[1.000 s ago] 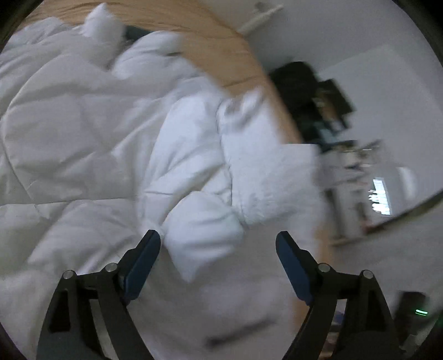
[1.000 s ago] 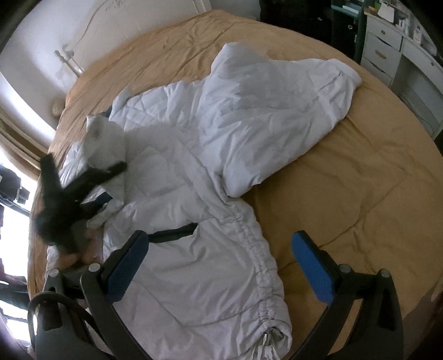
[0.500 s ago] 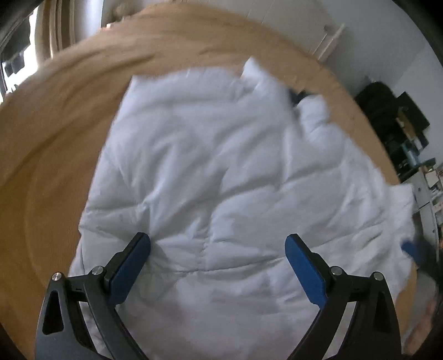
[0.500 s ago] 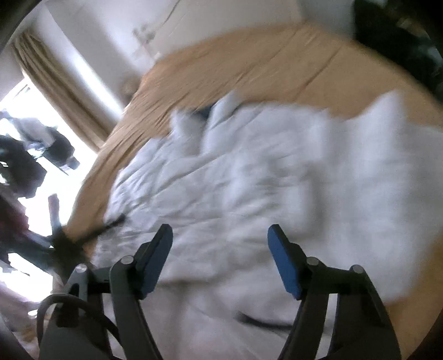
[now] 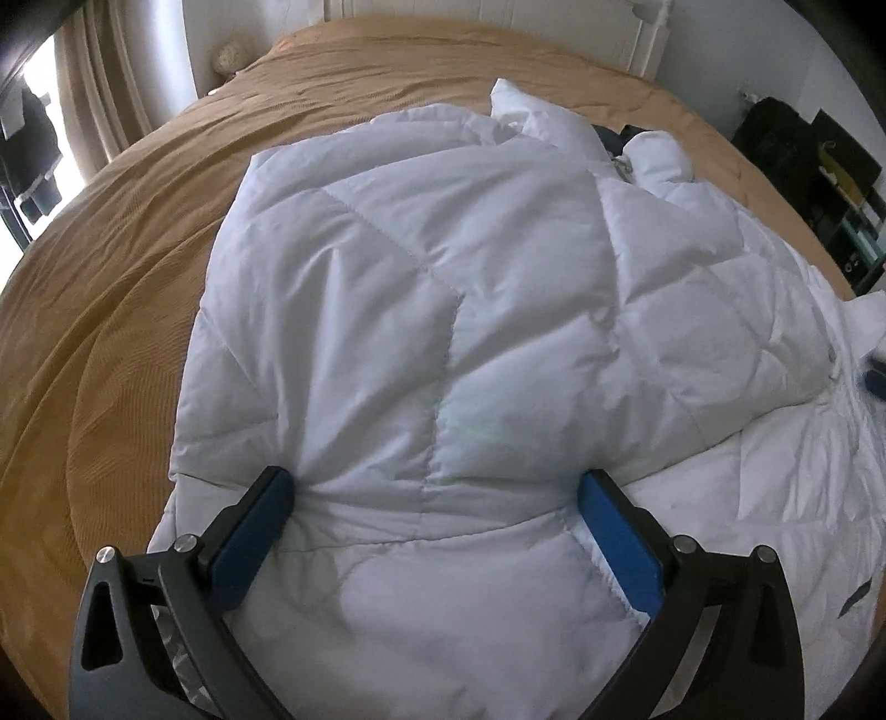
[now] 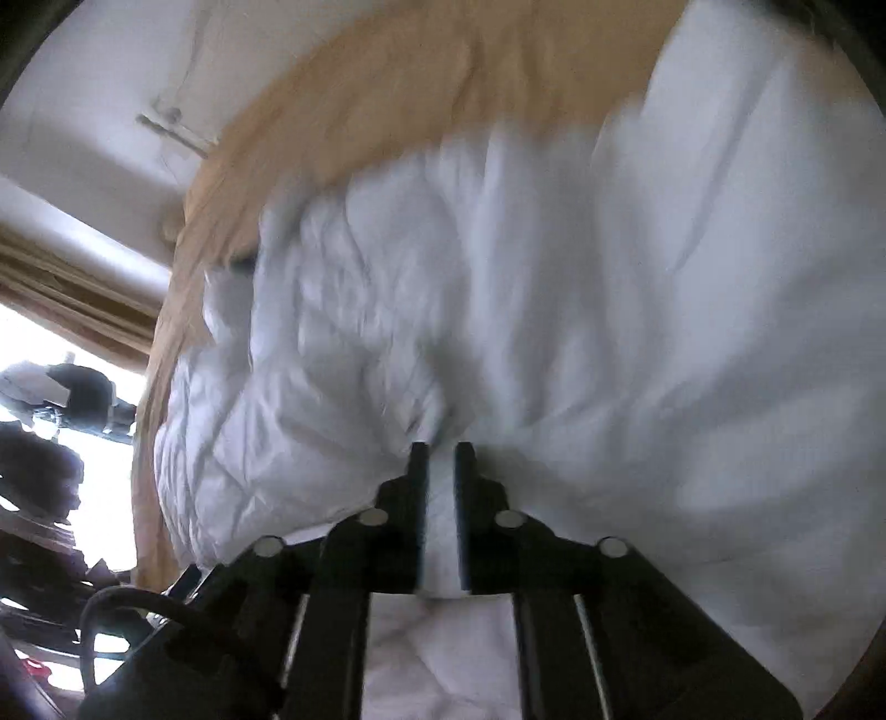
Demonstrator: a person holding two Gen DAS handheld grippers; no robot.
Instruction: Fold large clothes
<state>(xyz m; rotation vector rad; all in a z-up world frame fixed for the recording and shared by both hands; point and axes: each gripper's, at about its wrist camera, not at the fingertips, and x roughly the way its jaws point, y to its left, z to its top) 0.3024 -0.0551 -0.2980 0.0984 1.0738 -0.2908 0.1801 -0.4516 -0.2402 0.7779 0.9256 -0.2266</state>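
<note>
A bed under a tan, finely ribbed cover fills the room's middle. Behind its far edge stands a white wall with a white panelled headboard. Left of the bed, beige curtains frame a bright window. Right of the bed, dark shelving holds assorted small items.
</note>
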